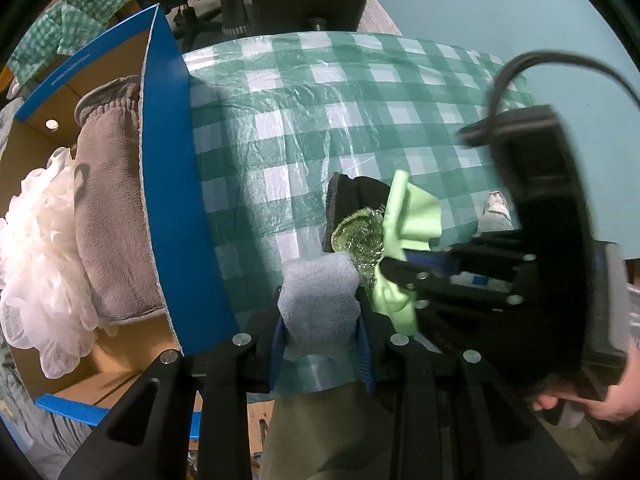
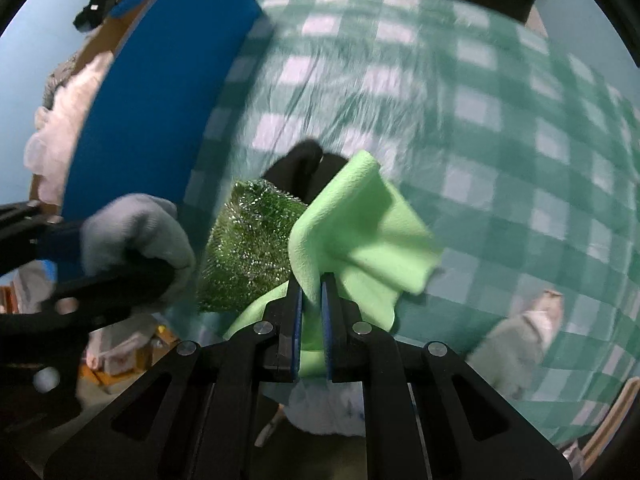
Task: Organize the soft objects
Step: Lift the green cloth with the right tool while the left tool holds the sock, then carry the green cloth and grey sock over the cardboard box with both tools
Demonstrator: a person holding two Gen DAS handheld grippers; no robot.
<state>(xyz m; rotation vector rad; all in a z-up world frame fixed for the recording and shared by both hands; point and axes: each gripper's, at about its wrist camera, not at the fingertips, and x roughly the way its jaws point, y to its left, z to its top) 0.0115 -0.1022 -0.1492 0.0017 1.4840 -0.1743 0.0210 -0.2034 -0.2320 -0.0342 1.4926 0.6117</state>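
Note:
My left gripper [image 1: 320,316] is shut on a folded grey-blue cloth [image 1: 318,296], held over the table's near edge; that cloth [image 2: 136,232] shows at the left of the right wrist view. My right gripper [image 2: 310,292] is shut on a light green cloth [image 2: 360,228], which hangs just right of the grey-blue one [image 1: 400,220]. On the checked tablecloth between them lie a sparkly green scrubber [image 2: 248,248] [image 1: 362,236] and a black fabric item [image 2: 300,168] [image 1: 352,196]. The blue cardboard box [image 1: 172,184] at left holds a grey towel [image 1: 108,216] and a white mesh puff [image 1: 36,252].
The green-and-white checked tablecloth [image 1: 360,92] under clear plastic covers the table. The box's blue flap [image 2: 160,92] stands up between box and table. A hand [image 1: 596,404] grips the right tool. An office chair [image 1: 224,0] stands behind the table.

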